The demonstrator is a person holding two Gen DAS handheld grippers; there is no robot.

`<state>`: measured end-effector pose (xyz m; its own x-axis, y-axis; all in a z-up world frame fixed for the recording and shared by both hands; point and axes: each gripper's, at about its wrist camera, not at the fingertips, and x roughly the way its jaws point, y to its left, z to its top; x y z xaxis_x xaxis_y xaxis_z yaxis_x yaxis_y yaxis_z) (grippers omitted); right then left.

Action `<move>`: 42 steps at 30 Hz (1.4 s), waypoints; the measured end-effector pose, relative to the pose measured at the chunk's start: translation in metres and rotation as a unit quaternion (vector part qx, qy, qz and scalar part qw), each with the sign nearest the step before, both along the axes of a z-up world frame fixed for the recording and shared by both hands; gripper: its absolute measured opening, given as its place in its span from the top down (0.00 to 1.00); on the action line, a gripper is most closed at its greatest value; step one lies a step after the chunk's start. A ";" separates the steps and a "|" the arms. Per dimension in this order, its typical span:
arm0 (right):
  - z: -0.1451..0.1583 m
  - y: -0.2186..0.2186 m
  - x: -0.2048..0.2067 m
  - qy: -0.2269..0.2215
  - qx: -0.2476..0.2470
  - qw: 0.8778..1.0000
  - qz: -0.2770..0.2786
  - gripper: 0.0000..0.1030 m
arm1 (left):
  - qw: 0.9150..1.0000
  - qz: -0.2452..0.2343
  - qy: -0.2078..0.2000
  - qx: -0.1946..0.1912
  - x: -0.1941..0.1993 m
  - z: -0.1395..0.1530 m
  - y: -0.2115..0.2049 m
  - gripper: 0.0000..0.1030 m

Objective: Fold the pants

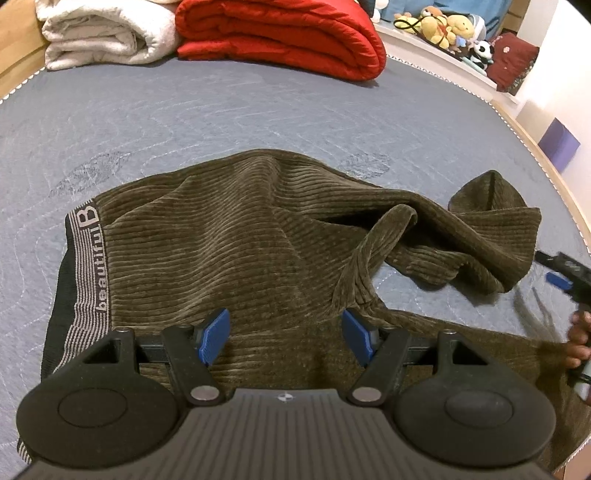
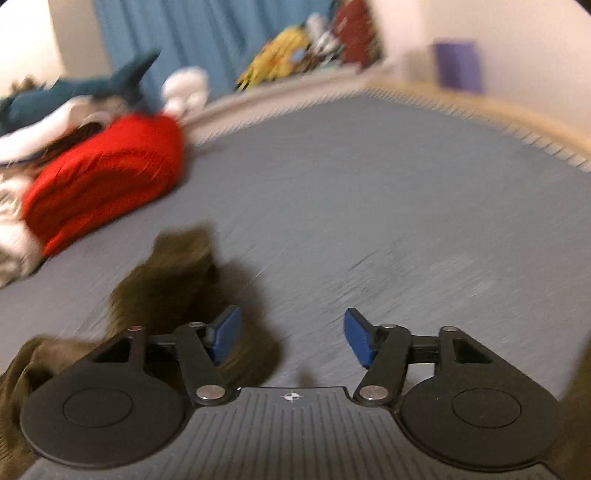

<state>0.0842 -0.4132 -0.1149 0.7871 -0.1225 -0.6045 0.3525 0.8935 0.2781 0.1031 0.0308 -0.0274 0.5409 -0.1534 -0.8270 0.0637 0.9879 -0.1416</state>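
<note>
Olive-brown corduroy pants (image 1: 236, 236) lie rumpled on the grey quilted bed (image 1: 221, 110), the black striped waistband (image 1: 83, 258) at the left and the legs twisted toward the right. My left gripper (image 1: 286, 338) is open and empty, low over the pants near their front edge. My right gripper (image 2: 291, 338) is open and empty over bare bed; the view is motion-blurred, with pant fabric (image 2: 177, 273) to its left. The right gripper also shows at the right edge of the left wrist view (image 1: 565, 277).
A folded red quilt (image 1: 280, 33) and a white blanket (image 1: 103, 33) lie at the far side of the bed. Stuffed toys (image 1: 447, 26) sit on a ledge beyond. The bed's wooden edge (image 1: 550, 162) curves along the right, with a purple box (image 1: 557, 142) past it.
</note>
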 end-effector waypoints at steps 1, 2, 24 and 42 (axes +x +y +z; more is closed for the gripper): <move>-0.009 0.005 0.010 0.012 0.008 1.000 0.003 0.29 | 1.000 0.002 0.002 0.001 0.001 -0.001 0.001 0.29; -0.017 0.008 0.018 0.023 0.016 1.000 0.001 0.24 | 1.000 0.005 0.003 0.001 0.001 -0.002 0.002 0.29; 0.088 0.004 -0.036 -0.262 0.045 0.955 -0.130 0.88 | 1.000 0.019 0.003 -0.012 0.007 0.002 0.015 0.29; -0.044 -0.141 -0.041 -0.029 0.263 0.924 -0.275 0.41 | 1.000 0.011 0.009 -0.010 0.008 -0.001 0.009 0.29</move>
